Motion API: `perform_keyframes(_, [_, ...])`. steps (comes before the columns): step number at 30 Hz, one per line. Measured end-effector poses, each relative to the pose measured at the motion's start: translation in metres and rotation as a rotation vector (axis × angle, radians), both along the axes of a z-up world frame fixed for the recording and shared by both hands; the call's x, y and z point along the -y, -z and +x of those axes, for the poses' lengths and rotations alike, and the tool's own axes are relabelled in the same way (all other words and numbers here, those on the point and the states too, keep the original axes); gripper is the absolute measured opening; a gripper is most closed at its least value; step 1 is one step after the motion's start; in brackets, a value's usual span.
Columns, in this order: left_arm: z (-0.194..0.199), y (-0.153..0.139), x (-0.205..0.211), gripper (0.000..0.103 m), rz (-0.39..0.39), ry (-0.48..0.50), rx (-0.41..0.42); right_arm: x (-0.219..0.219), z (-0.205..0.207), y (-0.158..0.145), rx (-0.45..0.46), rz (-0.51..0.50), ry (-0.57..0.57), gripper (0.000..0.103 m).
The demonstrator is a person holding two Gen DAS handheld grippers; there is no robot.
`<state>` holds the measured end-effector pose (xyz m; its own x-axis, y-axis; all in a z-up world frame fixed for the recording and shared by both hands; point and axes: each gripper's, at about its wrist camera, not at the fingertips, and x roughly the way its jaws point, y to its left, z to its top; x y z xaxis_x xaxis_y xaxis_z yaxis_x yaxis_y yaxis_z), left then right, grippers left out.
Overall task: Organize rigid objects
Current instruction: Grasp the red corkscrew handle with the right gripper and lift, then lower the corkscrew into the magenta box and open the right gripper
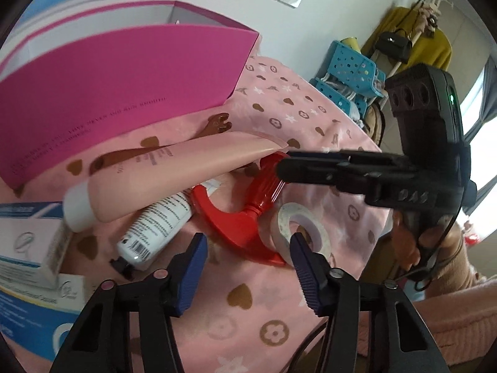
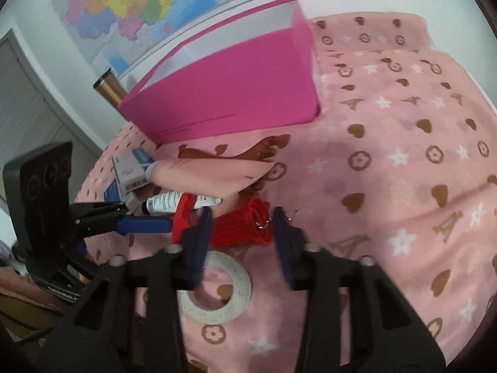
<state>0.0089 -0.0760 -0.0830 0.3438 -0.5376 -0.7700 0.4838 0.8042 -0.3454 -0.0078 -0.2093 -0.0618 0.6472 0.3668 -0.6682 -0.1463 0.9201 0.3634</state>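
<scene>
A red tool with a ribbed handle [image 2: 242,228] and a crescent head [image 1: 239,233] lies on the pink blanket. My right gripper [image 2: 242,216] has its blue pads pressed on both sides of that handle; in the left wrist view it [image 1: 285,164] comes in from the right over the handle. My left gripper [image 1: 247,238] stands open astride the crescent head. Its right pad dips into the hole of a white tape roll [image 1: 284,214], and its left pad is clear of the head. Seen from the right wrist, the left gripper [image 2: 167,224] meets the head from the left.
A pink tube [image 1: 174,174] rests across a white bottle [image 1: 155,227] just beyond the tool. A tall magenta box [image 1: 124,77] stands open behind them. A blue-and-white carton [image 1: 28,242] lies at the left. The blanket edge drops off at the right, near a blue rack [image 1: 351,71].
</scene>
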Motion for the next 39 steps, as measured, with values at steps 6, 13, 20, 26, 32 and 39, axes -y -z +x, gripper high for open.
perform_keyframes(6, [0.0,-0.001,0.001,0.052,-0.023,-0.001,-0.019,0.006,-0.005,0.002,0.015,0.009,0.02,0.012])
perform_keyframes(13, [-0.009,-0.017,0.008,0.052,-0.014,0.01,0.039,0.006,-0.025,-0.014,0.069,0.027,0.037,0.012])
perform_keyframes(20, [-0.019,-0.039,0.002,0.052,-0.029,0.0,0.102,-0.005,-0.035,-0.039,0.137,0.023,0.014,0.011])
perform_keyframes(26, [-0.018,-0.06,-0.006,0.052,-0.041,-0.034,0.164,-0.01,-0.03,-0.061,0.203,0.031,0.001,0.011])
perform_keyframes(32, [-0.008,-0.081,-0.017,0.051,-0.057,-0.074,0.215,-0.011,-0.018,-0.08,0.256,0.05,-0.02,0.011])
perform_keyframes(39, [0.022,-0.116,-0.024,0.051,-0.036,-0.11,0.313,-0.01,0.015,-0.115,0.333,0.018,-0.039,0.01])
